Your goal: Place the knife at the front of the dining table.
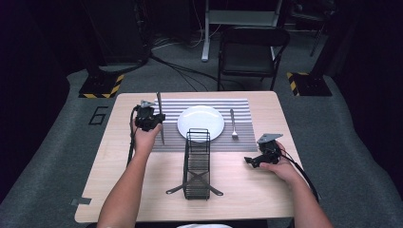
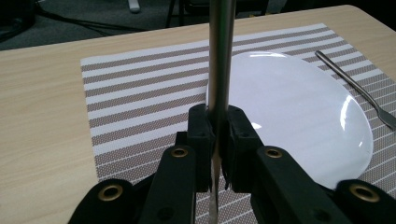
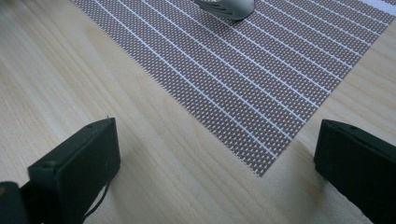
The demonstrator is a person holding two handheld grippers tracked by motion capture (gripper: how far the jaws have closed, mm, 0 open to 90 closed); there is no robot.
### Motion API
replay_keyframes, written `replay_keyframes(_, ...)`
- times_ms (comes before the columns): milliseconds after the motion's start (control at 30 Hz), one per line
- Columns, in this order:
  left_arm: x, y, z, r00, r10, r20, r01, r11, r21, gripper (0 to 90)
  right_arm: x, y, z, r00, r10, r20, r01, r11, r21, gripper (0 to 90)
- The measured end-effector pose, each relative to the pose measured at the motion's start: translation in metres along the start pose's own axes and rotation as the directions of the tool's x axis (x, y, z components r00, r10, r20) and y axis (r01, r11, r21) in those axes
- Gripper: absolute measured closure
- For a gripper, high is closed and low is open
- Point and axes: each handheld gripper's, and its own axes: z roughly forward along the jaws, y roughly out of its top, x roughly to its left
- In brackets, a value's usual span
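A table knife (image 1: 159,116), pinched at mid-length between the closed jaws of the left gripper (image 1: 151,118), stands nearly upright over the left edge of the striped placemat (image 1: 167,142), just beside the white plate (image 1: 201,123). In the left gripper view the knife (image 2: 219,60) rises straight up past the plate (image 2: 299,126), its lower end hidden behind the jaws. A fork (image 1: 233,124) already lies on the placemat to the right of the plate. A black wire rack (image 1: 197,166) stands at the middle of the table (image 1: 119,190), near its front edge. The right gripper (image 1: 259,159) rests low toward the right edge, jaws wide and empty, looking at the near right corner of the placemat (image 3: 261,84) with the fork's tines (image 3: 229,8) beyond. The step in hand appears to be laying the knife beside the plate: it likely wants tipping flat, parallel to the plate's left side, set down gently before the jaws let go.
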Motion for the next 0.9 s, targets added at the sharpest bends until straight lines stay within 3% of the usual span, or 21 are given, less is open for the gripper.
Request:
replay_keyframes(333,0.011,0.001,0.013,0.9966,-0.083,-0.002,0.083,0.9966,-0.005,82.5,0.001,0.0,0.0,1.0,0.009,0.001,-0.009,1.0,-0.003,0.0)
replay_keyframes(600,0.011,-0.002,0.024,0.9947,-0.094,-0.042,0.092,0.995,-0.038,82.2,0.0,0.0,0.0,1.0,0.001,0.0,-0.001,1.0,0.0,0.0)
replay_keyframes(900,0.01,-0.003,0.035,0.9924,-0.107,-0.06,0.105,0.9933,-0.049,82.3,0.001,0.0,0.0,1.0,0.009,0.001,-0.009,1.0,-0.003,0.0)
